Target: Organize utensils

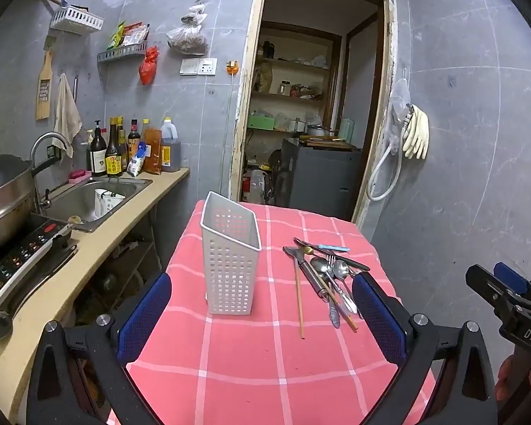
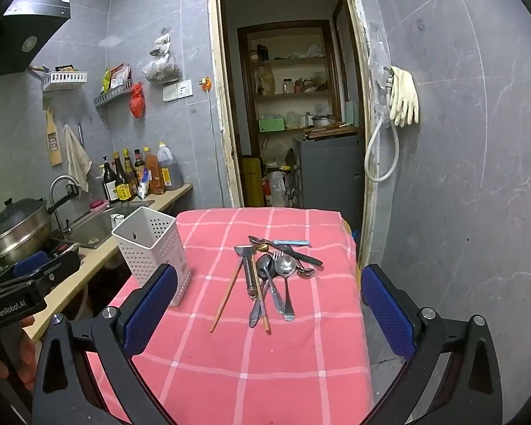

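Utensils (image 2: pixel 272 276) are lying in a loose pile on the pink checked worktop (image 2: pixel 251 372), right of the white perforated holder (image 1: pixel 230 258), while both the left claw (image 1: pixel 262 315) and right claw (image 2: pixel 269 311) are hovering released, grasping nothing.

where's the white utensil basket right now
The white basket stands upright on the pink checked tablecloth, left of the utensil pile in both views, on the side of the table nearest the sink counter.
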The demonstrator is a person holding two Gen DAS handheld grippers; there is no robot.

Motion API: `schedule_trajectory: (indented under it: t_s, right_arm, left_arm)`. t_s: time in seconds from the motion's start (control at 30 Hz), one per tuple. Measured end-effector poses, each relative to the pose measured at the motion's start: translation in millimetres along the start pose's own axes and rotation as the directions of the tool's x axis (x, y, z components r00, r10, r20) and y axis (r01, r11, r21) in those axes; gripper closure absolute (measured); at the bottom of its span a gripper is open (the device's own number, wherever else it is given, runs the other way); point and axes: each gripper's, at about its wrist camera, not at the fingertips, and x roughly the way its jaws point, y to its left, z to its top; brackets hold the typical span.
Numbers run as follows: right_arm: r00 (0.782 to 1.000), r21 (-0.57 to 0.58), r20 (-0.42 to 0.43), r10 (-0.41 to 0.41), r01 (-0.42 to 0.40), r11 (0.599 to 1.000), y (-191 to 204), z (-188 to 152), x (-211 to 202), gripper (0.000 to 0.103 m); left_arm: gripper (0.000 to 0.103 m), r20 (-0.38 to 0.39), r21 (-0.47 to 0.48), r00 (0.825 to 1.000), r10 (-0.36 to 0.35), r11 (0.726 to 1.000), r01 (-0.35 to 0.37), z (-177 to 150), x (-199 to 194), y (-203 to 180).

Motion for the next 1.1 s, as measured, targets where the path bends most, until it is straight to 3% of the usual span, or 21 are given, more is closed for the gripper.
schedule_trajectory:
  t_s: [1.1]
  right_arm:
    - [1.000, 0.003, -0.016, 0.016, -0.016, 1.000, 10.7, -1.1, 11.3, 0.001]
  left_arm:
    - [0.000, 0.002, 0.009, 1.000, 0.002, 1.000, -0.002, 3.3, -2.5, -1.4]
